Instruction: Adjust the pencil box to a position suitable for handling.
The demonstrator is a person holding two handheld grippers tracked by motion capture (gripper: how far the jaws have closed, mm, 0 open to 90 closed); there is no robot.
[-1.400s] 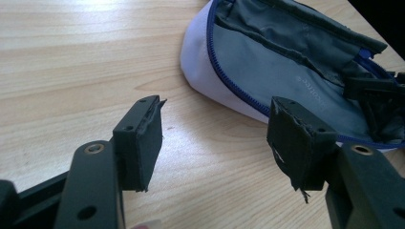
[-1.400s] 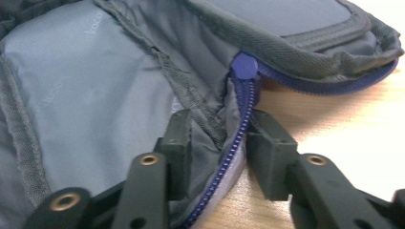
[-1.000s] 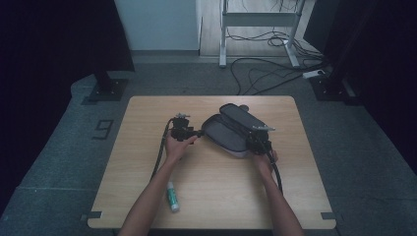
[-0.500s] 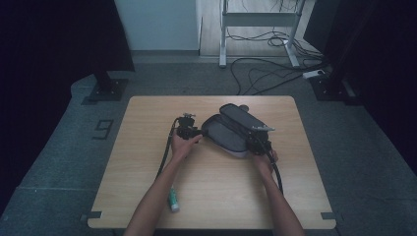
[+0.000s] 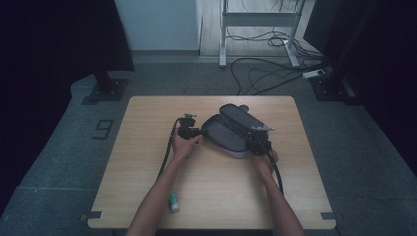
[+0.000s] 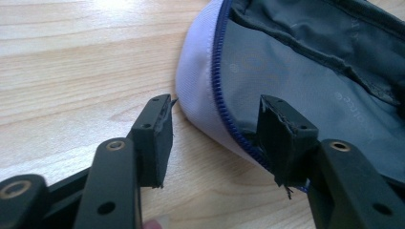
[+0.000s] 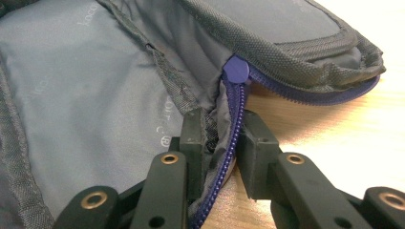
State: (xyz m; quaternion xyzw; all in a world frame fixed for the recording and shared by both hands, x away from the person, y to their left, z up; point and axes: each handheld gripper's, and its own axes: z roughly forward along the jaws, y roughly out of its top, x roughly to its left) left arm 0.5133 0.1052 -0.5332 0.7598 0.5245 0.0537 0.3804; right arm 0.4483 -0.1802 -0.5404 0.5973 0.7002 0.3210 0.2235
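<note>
Two black jaws pinch the pouch's (image 7: 86, 95) woven rim and ribbed blue zipper (image 7: 229, 129).

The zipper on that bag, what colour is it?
The zipper is blue-purple, against the bag's grey lining. It shows best in the right gripper view.

Wooden table (image 5: 147, 196), small green-and-white tube (image 5: 173, 201) near its front left edge, grey carpet (image 5: 59, 162), metal desk frame (image 5: 255, 29), loose cables (image 5: 265, 73) behind
</note>
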